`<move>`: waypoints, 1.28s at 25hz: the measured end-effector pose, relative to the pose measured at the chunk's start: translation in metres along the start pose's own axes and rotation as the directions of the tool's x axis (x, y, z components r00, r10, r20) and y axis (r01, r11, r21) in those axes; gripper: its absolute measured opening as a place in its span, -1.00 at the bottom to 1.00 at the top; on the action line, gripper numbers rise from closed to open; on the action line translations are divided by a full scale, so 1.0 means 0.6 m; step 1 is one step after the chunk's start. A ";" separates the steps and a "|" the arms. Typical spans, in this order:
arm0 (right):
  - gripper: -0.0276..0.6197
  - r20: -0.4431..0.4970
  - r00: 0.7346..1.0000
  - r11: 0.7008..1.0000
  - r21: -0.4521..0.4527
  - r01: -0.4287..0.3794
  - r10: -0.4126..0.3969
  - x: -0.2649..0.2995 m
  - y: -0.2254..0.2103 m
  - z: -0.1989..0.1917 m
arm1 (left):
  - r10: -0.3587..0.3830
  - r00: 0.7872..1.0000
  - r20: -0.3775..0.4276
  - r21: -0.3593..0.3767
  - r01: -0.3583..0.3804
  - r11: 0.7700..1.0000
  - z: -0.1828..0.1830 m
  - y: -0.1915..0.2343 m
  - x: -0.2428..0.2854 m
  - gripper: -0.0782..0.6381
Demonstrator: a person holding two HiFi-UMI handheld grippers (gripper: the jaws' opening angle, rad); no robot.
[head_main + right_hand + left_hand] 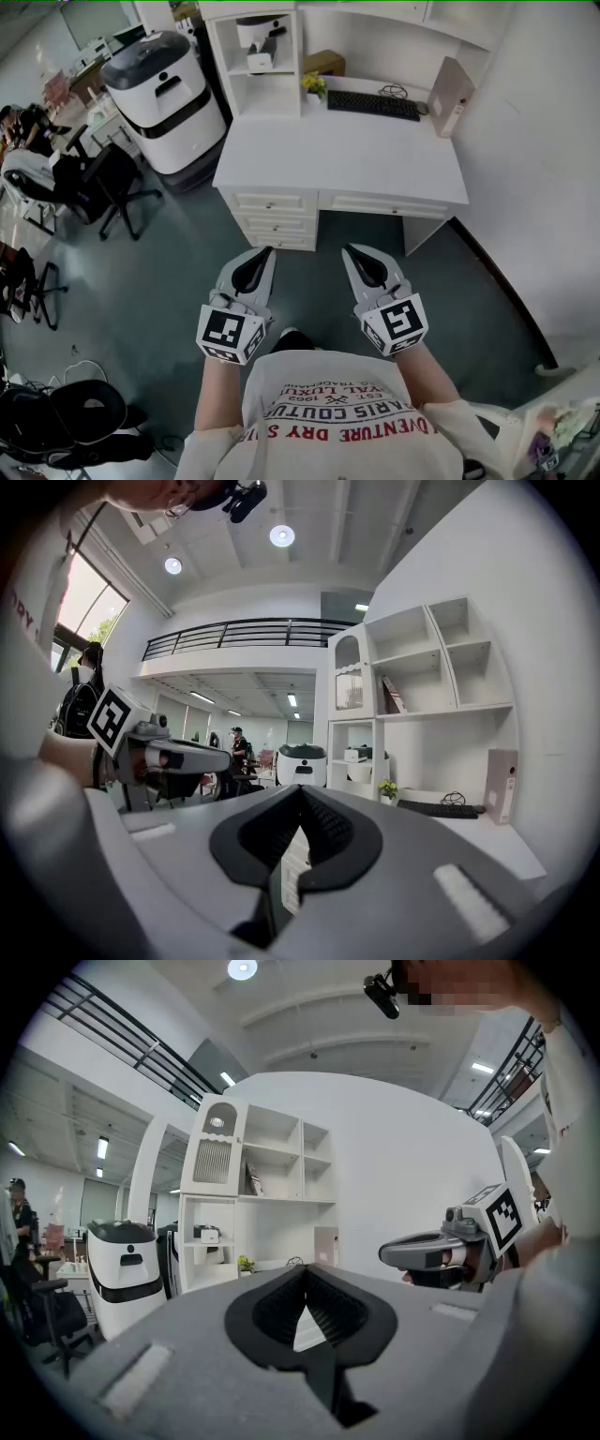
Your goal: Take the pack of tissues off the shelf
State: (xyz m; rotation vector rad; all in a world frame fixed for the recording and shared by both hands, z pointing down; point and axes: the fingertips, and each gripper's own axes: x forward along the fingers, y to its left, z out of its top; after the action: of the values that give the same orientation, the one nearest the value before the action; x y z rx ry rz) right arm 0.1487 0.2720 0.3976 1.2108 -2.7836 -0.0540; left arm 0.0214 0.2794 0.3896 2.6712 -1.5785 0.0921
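Standing back from the white surface (342,155), the person holds both claws side by side over the grey floor (187,253), well apart from the shelf (253,47) at the surface's far left corner. From the left gripper view, the left claw (305,1274) is pressed together with nothing in it. A small white item in the shelf's open cubby may be the pack of tissues (208,1234), though it is too small to be sure. From the right gripper view, the right claw (298,791) is likewise closed and empty.
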 end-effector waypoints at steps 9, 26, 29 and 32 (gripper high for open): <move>-0.91 -0.014 1.000 1.000 0.020 0.007 -0.007 -0.002 -0.014 -0.010 | -0.004 1.000 -0.011 -0.034 0.004 0.999 -0.006 -0.005 0.014 -0.77; -0.91 -0.039 0.999 0.998 0.051 0.031 -0.029 0.117 -0.069 -0.022 | 0.127 0.989 0.071 -0.041 -0.124 0.991 0.034 0.148 0.115 0.47; -0.91 -0.054 0.998 0.998 0.055 0.042 -0.039 0.177 -0.095 -0.027 | 0.123 0.990 0.070 -0.055 -0.119 0.991 0.032 0.202 0.159 0.46; -0.91 -0.064 0.997 0.997 0.053 0.051 -0.048 0.247 -0.122 -0.026 | 0.102 0.993 0.064 -0.062 -0.098 0.993 0.026 0.255 0.212 0.46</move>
State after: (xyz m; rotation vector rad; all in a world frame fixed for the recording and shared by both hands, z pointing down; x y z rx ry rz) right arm 0.1035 0.1138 0.4200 1.2712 -2.7178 0.0550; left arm -0.0510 0.0932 0.3835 2.5765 -1.7069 -0.0414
